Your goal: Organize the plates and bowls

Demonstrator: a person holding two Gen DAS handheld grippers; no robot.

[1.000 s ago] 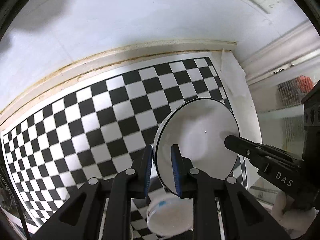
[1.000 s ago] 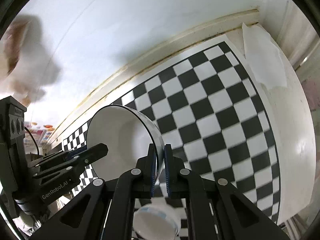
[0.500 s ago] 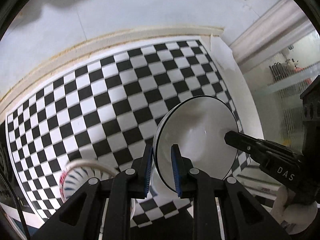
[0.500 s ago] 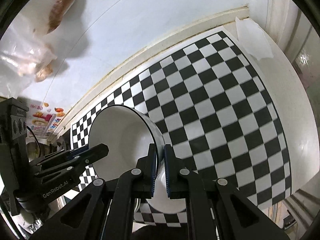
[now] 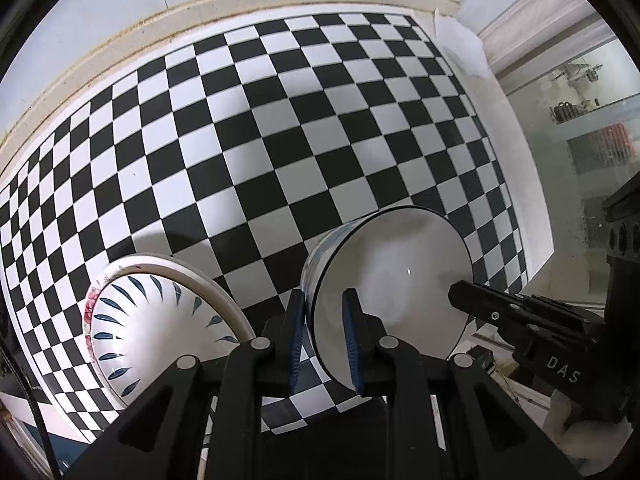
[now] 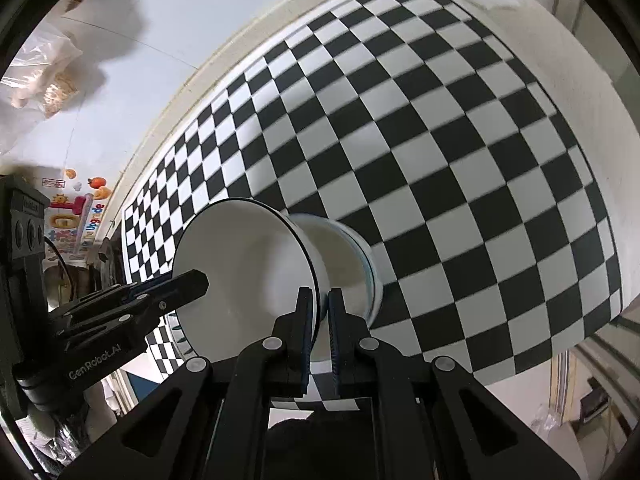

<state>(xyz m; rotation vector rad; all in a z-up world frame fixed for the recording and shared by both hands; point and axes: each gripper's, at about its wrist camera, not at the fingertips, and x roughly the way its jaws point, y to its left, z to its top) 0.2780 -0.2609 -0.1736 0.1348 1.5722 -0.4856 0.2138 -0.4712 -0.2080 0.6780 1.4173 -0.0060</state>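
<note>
Both grippers hold one white bowl with a dark rim [image 5: 392, 292], also in the right wrist view [image 6: 244, 272]. My left gripper [image 5: 323, 340] is shut on its left rim; my right gripper [image 6: 320, 320] is shut on its right rim. The bowl is held above the checkered table, over a second white bowl with a blue band [image 6: 352, 264], whose edge shows in the left wrist view [image 5: 316, 256]. A white bowl with blue leaf marks and a pink flower [image 5: 156, 324] stands at the table's front left. The other gripper's fingers [image 5: 500, 308] [image 6: 168, 296] show inside the held bowl.
The black-and-white checkered tabletop [image 5: 280, 140] runs back to a white wall with a beige trim [image 5: 160, 20]. A white paper sheet [image 5: 460, 48] lies at the far right corner. A glass cabinet [image 5: 592, 128] stands to the right. Plastic bags [image 6: 44, 80] hang on the left.
Both grippers have carried the bowl down and forward toward the table. The blue-banded bowl now lies just under it, and the leaf-patterned bowl shows larger at the left.
</note>
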